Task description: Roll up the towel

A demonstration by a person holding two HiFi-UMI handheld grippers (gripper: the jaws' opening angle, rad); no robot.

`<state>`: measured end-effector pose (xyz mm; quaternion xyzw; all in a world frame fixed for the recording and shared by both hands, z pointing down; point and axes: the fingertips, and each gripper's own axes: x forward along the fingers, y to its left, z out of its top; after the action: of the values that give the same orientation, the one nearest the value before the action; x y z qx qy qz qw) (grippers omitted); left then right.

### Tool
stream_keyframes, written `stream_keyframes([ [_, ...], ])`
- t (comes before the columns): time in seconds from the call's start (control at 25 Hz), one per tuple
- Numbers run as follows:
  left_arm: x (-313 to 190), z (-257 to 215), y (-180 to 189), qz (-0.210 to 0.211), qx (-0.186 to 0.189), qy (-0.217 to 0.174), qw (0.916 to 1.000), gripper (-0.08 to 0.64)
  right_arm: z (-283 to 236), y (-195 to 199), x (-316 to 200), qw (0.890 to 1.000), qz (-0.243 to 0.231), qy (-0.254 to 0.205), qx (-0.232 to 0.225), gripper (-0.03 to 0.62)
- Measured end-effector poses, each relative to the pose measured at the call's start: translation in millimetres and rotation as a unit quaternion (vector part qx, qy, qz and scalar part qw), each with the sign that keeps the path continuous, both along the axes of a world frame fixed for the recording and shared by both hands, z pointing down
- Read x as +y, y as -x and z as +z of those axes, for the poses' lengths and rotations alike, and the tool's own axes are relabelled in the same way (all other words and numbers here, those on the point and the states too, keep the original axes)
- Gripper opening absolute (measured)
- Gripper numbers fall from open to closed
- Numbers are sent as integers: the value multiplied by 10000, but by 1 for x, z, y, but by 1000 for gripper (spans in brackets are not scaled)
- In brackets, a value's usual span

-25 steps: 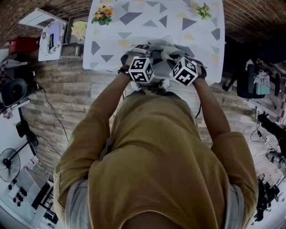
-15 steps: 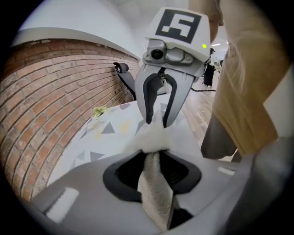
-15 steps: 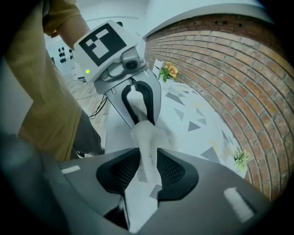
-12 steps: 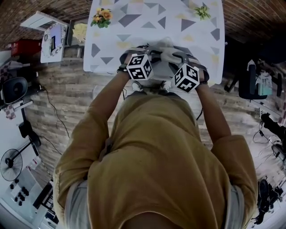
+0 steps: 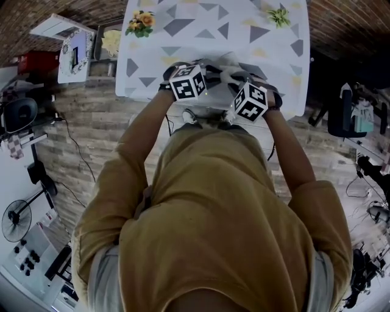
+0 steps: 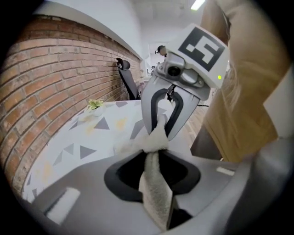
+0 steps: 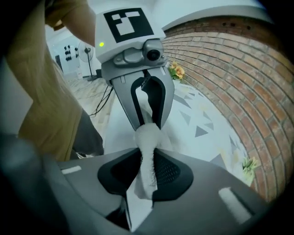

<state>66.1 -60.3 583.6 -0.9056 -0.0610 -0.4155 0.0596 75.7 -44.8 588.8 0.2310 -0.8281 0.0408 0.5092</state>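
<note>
A small white towel (image 5: 224, 62) is bunched between my two grippers over the near edge of the table (image 5: 183, 36). My left gripper (image 6: 155, 183) is shut on one end of the towel (image 6: 154, 193), which stands as a narrow strip between its jaws. My right gripper (image 7: 143, 181) has the other end of the towel (image 7: 146, 160) pinched between its jaws, which are closing on it. Each gripper view shows the other gripper just ahead, fingertips meeting at the white bundle. In the head view the marker cubes (image 5: 187, 82) hide both jaws.
The tablecloth is white with grey and yellow triangles. A bunch of flowers (image 5: 141, 21) sits at its far left, a small green plant (image 5: 279, 15) at its far right. A brick wall (image 6: 41, 92) lies beyond. An office chair (image 5: 341, 113) stands right; equipment stands left.
The left gripper's cube has shifted a little farther onto the table and rolled. The right cube has stayed nearly in place. The towel remains bunched between them.
</note>
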Motion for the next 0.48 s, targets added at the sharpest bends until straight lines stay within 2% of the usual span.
stream_keyframes([
  [0.16,-8,-3,-2,-28,-2,320,9995,158,-5,-4,-8,9931,491,772,-728,54],
  [0.48,-23,-9,-3,-334,115,248,9991,158,-15,-9,-27,9878,651,1033,-965,52],
])
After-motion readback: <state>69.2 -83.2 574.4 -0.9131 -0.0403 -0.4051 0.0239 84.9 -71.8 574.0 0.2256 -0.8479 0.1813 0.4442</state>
